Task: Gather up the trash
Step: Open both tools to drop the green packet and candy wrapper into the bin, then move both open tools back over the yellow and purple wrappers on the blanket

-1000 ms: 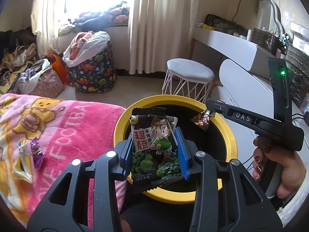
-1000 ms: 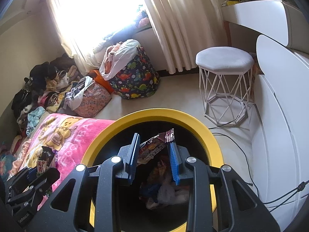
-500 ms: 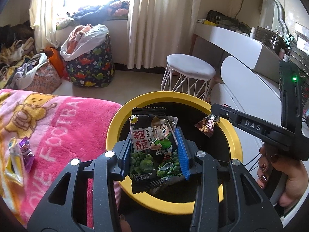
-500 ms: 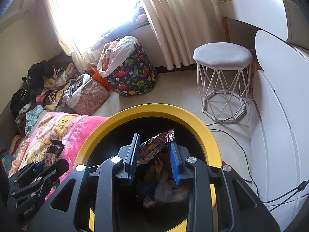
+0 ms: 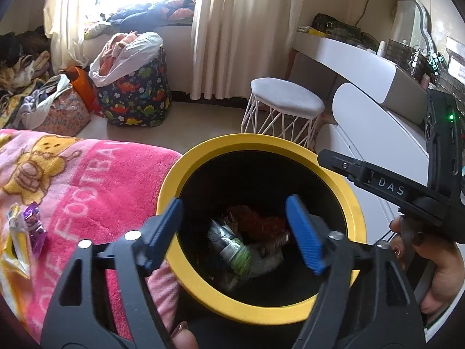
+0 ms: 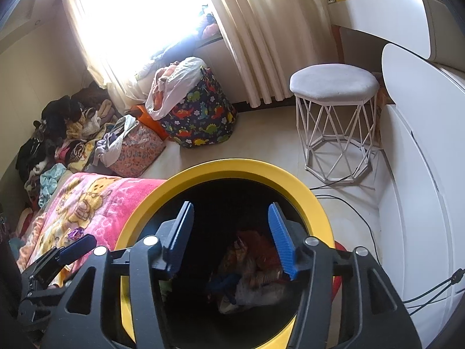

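Where rim curves, crinkled wrappers (image 5: 241, 250)

Bright daylight pours through the window (image 6: 139, 14) past long cream curtains (image 5: 241, 29), washing out the sill piled with clothes. On the pale floor (image 6: 261, 133) stand a dinosaur-print laundry bag (image 5: 136, 99), stuffed full, and a white wire-legged stool (image 6: 334, 116) with a grey cushion. A white dressing table (image 5: 357, 64) curves along the right wall, and a pink blanket (image 5: 87, 180) covers the bed.
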`<state>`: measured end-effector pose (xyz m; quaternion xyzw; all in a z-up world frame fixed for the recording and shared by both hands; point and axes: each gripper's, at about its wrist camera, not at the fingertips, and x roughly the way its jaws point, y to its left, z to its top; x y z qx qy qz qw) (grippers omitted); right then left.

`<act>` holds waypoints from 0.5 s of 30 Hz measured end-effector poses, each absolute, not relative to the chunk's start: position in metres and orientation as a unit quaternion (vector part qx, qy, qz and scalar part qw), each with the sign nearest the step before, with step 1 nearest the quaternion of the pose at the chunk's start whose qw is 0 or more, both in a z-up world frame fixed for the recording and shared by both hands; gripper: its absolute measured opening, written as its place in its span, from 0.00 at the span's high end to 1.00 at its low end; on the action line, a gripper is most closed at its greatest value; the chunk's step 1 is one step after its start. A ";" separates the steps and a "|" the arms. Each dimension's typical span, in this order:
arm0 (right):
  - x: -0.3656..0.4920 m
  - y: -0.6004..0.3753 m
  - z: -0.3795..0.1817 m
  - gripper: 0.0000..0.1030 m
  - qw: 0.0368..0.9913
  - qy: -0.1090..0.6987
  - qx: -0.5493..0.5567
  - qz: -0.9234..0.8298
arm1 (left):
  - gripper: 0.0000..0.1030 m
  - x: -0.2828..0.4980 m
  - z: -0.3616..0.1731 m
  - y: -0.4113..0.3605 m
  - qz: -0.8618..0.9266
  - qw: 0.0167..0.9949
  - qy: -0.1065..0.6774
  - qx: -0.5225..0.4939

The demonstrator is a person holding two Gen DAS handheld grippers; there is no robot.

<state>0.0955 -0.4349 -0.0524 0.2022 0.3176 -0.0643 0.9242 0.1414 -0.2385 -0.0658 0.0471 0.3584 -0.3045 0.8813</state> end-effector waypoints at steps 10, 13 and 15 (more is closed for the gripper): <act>0.094 -0.432 -0.046 0.41 0.927 0.314 0.193 -0.066 | 0.11 0.139 -0.058 -0.229 -0.294 0.889 0.350 0.036; 0.095 -0.428 -0.042 0.41 0.930 0.310 0.191 -0.059 | 0.11 0.138 -0.055 -0.222 -0.283 0.895 0.343 0.037; 0.098 -0.423 -0.039 0.41 0.931 0.309 0.189 -0.050 | 0.11 0.138 -0.053 -0.215 -0.271 0.900 0.339 0.039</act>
